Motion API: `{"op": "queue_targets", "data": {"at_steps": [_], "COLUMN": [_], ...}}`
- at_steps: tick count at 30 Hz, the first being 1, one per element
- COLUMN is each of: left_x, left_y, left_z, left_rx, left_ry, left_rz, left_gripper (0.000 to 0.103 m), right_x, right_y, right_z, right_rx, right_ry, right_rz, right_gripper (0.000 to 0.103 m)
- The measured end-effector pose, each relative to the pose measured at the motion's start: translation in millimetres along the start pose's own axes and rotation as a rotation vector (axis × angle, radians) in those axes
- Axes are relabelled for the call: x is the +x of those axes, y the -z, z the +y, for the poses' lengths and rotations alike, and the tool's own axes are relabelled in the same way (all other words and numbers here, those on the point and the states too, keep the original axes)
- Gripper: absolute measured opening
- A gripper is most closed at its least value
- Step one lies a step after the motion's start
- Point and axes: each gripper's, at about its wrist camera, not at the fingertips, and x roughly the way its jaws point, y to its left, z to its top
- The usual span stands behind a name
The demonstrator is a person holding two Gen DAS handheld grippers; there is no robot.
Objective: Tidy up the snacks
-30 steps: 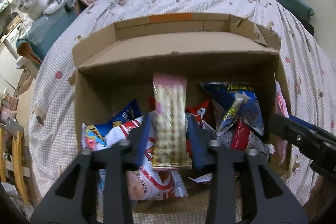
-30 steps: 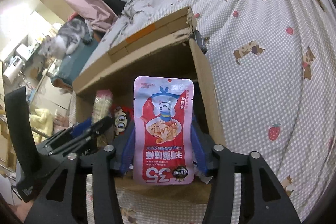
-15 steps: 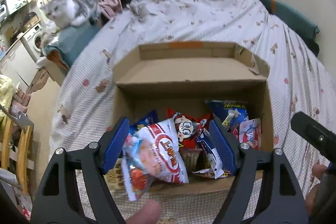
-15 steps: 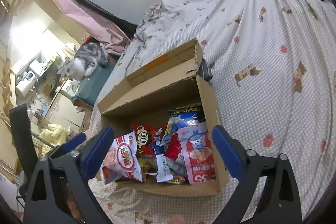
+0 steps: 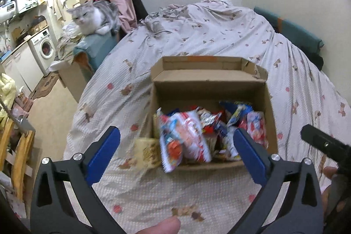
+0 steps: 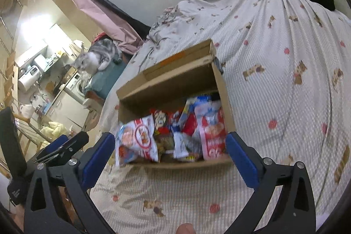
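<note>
A: How do the jaws stand?

B: The left gripper [image 5: 176, 154] is still opening, nearly full wide, nothing between its pads. The right gripper [image 6: 170, 156] is spread wide and empty too

A: And the snacks?

B: Packed in the cardboard box [image 5: 210, 82] on the bed [image 5: 197, 34], near its front edge. A red-and-white bag [image 6: 138, 139] leans over the box's front-left corner; a pink packet [image 6: 211, 133] stands against its right wall. A beige packet [image 5: 147, 151] seems to lie just outside the front-left corner, blurred

A: Beyond that?

B: A cat [image 5: 94, 16] past the bed's left edge

snack packets [image 5: 193, 135] in box [image 5: 271, 106], box on bed [image 5: 197, 36], cat [image 5: 94, 16] far left
</note>
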Motion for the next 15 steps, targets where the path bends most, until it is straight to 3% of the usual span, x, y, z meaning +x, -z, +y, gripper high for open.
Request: {"op": "queue_targets", "data": {"at_steps": [9,15], "left_x": [-24.9,-34.4], "left_y": [52.1,78.9], "left_z": [41.2,50.6], "left_rx": [-0.067,-0.085], "left_ry": [-0.005,0.02], "left_rz": [0.027,0.033], "left_gripper": [0.102,0.102], "right_x": [-15.8,-26.3], "right_y": [46.4,72.6], "right_z": [21.3,35.0], "right_rx": [-0.067,-0.133], "right_ry": [-0.004,0.076], "right_rz": [0.055,0.031], "right_gripper": [0.103,0.103]}}
